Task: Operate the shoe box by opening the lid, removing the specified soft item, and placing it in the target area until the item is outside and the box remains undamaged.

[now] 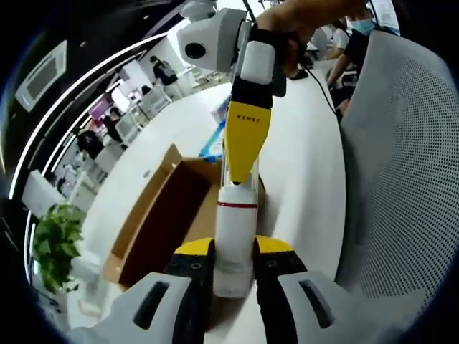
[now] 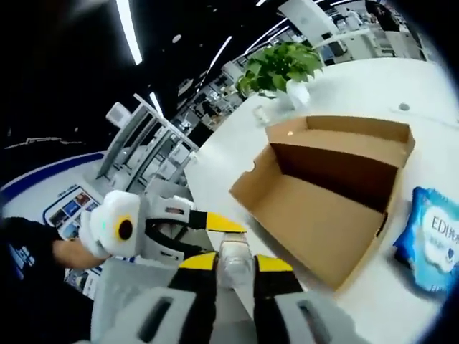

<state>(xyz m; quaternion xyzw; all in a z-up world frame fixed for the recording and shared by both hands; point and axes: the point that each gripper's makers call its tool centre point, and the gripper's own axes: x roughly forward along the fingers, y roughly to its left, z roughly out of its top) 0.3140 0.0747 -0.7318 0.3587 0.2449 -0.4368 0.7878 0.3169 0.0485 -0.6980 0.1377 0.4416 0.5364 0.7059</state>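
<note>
The shoe box [image 2: 337,193] sits open on the white table [image 2: 373,301]; both grippers, left [image 1: 234,266] and right [image 2: 234,269], clench one white rocket-shaped plush [image 1: 237,215] above it. I'd carry it slowly, clear of the cardboard walls, and set it down beside the blue packet [image 2: 434,240].

Matt brown cardboard shoe box [image 2: 337,193]; glossy blue plastic packet [image 2: 430,240]; smooth white table [image 2: 373,294].

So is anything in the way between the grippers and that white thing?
No, nothing visible. The left gripper and the right gripper each have their jaws closed on the white thing, outside the open shoe box.
</note>
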